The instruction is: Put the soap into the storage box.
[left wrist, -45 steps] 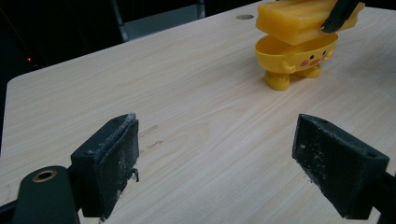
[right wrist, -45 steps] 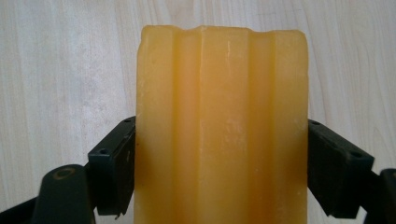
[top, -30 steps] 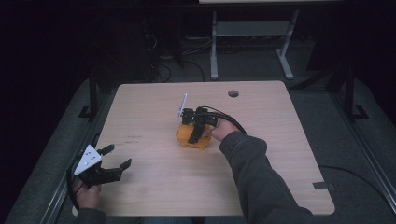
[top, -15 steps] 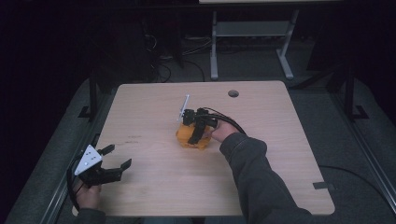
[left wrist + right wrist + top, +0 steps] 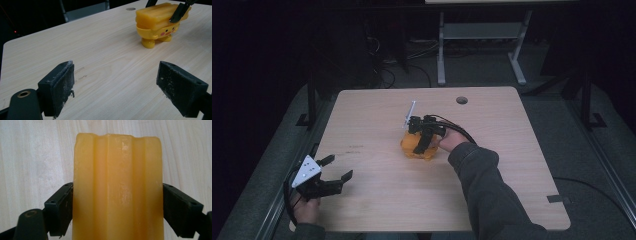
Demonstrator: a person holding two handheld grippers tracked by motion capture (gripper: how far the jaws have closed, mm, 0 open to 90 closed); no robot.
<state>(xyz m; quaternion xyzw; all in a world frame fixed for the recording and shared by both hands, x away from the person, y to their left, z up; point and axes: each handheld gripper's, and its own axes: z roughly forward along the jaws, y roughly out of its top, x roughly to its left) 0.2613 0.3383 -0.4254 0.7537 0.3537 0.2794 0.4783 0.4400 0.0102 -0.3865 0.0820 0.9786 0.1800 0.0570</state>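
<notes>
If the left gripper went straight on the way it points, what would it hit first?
Probably the yellow toy, though it sits right of the line; before it the left gripper has only bare table ahead.

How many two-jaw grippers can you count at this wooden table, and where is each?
2. The left gripper hovers open at the table's near-left corner. The right gripper is mid-table, its jaws against the sides of the ridged yellow block on a yellow duck-faced toy.

Pale wood table [image 5: 512, 170] — round hole [image 5: 461, 100] near its far edge — carries 1 yellow toy [image 5: 418, 149].
</notes>
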